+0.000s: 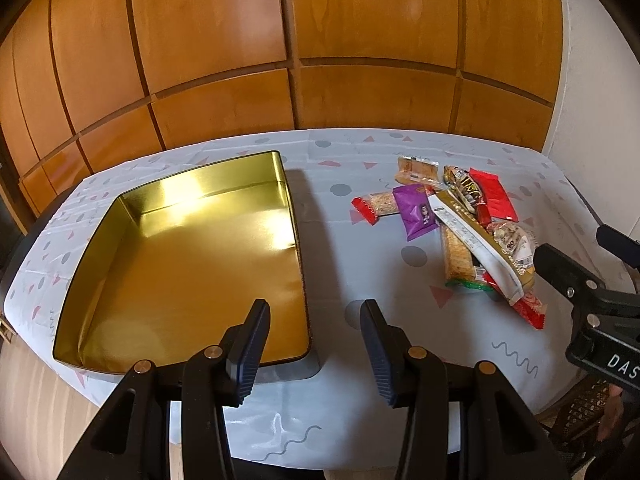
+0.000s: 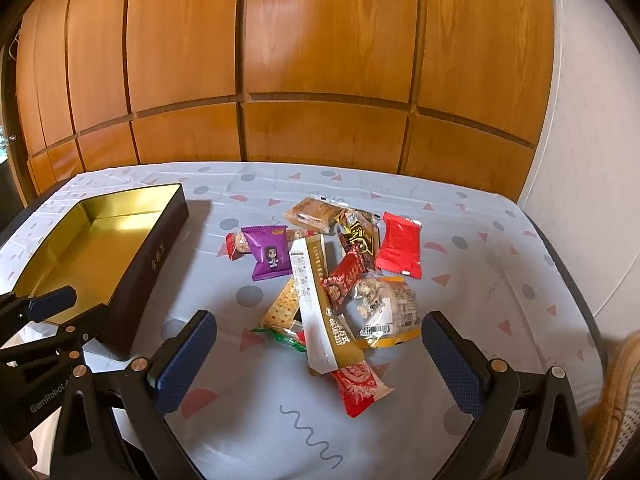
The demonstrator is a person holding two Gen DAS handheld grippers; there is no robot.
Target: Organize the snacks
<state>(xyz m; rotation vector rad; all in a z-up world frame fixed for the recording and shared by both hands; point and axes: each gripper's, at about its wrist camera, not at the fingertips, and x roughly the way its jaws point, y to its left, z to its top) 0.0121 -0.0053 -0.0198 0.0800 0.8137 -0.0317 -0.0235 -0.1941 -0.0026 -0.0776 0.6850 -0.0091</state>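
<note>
Both the left claw (image 1: pixel 314 348) and right claw (image 2: pixel 320 364) gape empty. The snacks (image 2: pixel 332 276), mid-tabletop (image 2: pixel 500 360), look light, crinkly and slippery. Pinch a packet's sealed end.

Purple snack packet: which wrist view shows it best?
The right wrist view. There the purple snack packet faces the camera at the pile's left edge, its cartoon figure clear and nothing covering it. The left wrist view shows the same packet smaller, farther off and tilted, its print hard to read.

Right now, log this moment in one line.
stage: start | gold-lined rectangular tin: empty | wrapped snack packets: piled on patterned tablecloth | left gripper: open | right gripper: open
</note>
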